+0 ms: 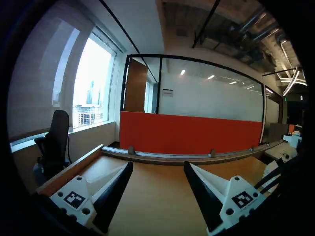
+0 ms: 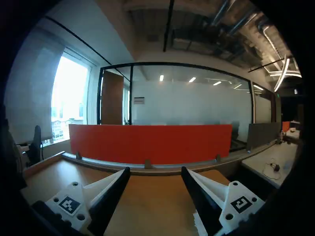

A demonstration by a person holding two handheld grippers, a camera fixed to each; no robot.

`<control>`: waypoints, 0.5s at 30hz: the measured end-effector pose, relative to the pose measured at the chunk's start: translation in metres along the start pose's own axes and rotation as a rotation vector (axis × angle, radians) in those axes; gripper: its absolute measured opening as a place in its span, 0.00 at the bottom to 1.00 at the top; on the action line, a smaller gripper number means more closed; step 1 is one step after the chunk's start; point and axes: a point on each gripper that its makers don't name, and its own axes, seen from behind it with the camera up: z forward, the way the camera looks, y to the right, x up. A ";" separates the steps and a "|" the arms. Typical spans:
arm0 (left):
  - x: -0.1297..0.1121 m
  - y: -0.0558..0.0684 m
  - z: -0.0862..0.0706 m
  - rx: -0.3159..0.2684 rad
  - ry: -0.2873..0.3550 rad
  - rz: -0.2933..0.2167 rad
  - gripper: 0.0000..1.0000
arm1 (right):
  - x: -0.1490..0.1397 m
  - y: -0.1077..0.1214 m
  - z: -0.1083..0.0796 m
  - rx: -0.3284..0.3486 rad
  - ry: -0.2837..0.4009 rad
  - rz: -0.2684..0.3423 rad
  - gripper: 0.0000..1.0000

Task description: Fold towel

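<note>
My left gripper [image 1: 158,165] hangs open above the wooden desk [image 1: 157,196], nothing between its two black-and-white fingers [image 1: 114,188]. In the right gripper view my right gripper [image 2: 155,170] is open too, over the same kind of wooden desk [image 2: 153,204] with an empty gap between the fingers [image 2: 110,192]. A small white corner [image 2: 198,224], maybe cloth, peeks out by the right finger's base at the bottom edge; what it is cannot be told.
An orange divider panel [image 1: 189,133] [image 2: 149,143] stands along the desk's far edge. A black office chair [image 1: 53,143] sits at the left by the window. A neighbouring desk with cables [image 2: 273,163] lies to the right, and white items [image 1: 293,141] sit at the far right.
</note>
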 end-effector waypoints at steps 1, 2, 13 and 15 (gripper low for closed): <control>-0.002 0.000 0.001 -0.004 0.004 0.002 0.96 | 0.000 -0.002 0.000 0.002 0.000 -0.005 1.00; -0.003 0.001 0.001 -0.008 0.007 0.003 0.96 | 0.000 -0.004 0.000 0.004 0.000 -0.009 1.00; -0.039 0.002 0.003 -0.030 0.024 0.053 0.96 | -0.012 -0.031 0.002 0.031 0.008 -0.035 1.00; -0.049 0.001 0.004 -0.027 0.024 0.068 0.96 | -0.020 -0.034 0.003 0.035 0.006 -0.035 1.00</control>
